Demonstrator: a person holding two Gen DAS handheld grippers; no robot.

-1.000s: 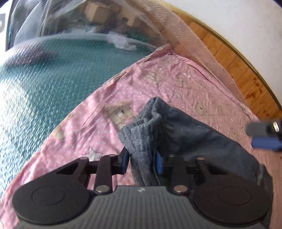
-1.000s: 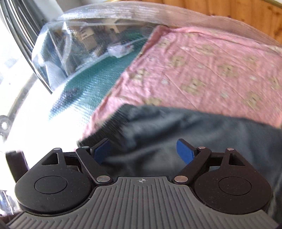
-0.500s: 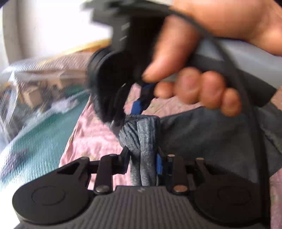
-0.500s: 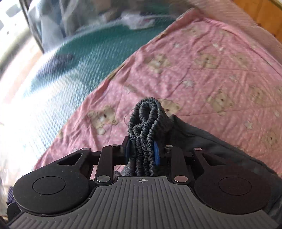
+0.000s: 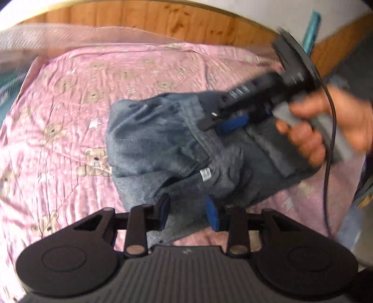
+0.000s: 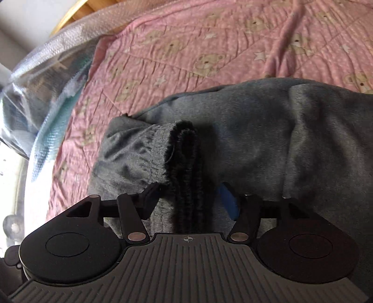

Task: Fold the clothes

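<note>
A grey fleece garment [image 5: 163, 144] lies folded over on the pink bear-print quilt [image 5: 70, 105]. My left gripper [image 5: 187, 208] is open, its jaws apart around the garment's near edge. In the left wrist view my right gripper [image 5: 223, 121] hovers over the garment's far right part, held by a hand. In the right wrist view my right gripper [image 6: 193, 200] is open, with the ribbed cuff [image 6: 186, 167] lying loose between its jaws on the grey garment [image 6: 256, 130].
A wooden headboard [image 5: 186, 21] runs along the far side. Clear bubble wrap [image 6: 46, 77] covers a teal surface left of the quilt [image 6: 209, 46]. A cable [image 5: 332, 139] hangs from the right gripper.
Both grippers carried the cuff end over the garment, laid it down and opened. The garment now lies folded on the quilt.
</note>
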